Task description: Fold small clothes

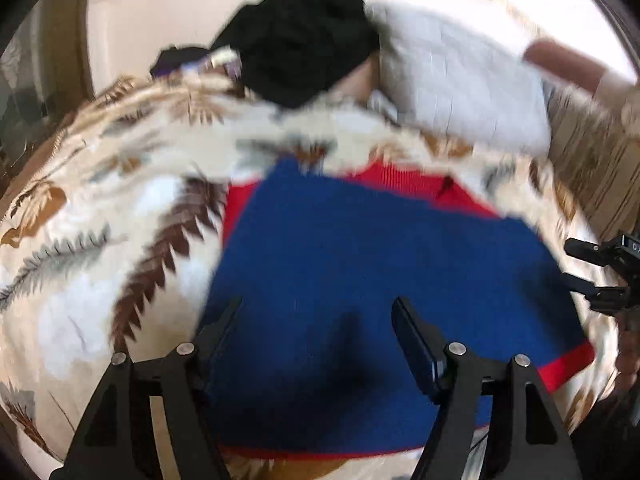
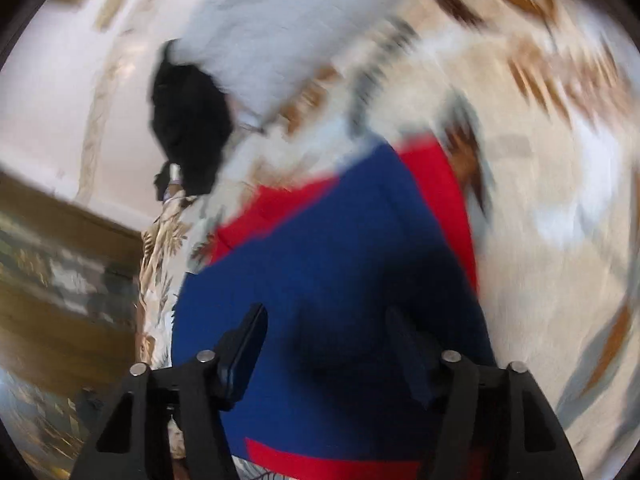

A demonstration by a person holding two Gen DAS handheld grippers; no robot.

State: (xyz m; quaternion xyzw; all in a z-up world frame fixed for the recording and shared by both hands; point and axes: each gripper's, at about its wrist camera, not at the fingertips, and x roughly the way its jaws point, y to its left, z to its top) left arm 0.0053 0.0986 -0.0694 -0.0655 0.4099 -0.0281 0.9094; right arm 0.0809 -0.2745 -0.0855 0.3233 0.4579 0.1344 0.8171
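Matt blue-and-red knit cloth garment (image 1: 360, 264) on soft, fuzzy leaf-print blanket (image 1: 120, 184); matt black plastic fingers (image 1: 412, 336).

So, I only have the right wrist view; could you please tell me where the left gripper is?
Observer: The left gripper hangs open over the blue garment, holding nothing.
Operator: Is my right gripper visible from there?
Observer: Yes, the right gripper shows at the left view's right edge, jaws apart.
Operator: Anything past the white cloth?
Observer: Beyond the white cloth lies a reddish-brown thing, too blurred to name.
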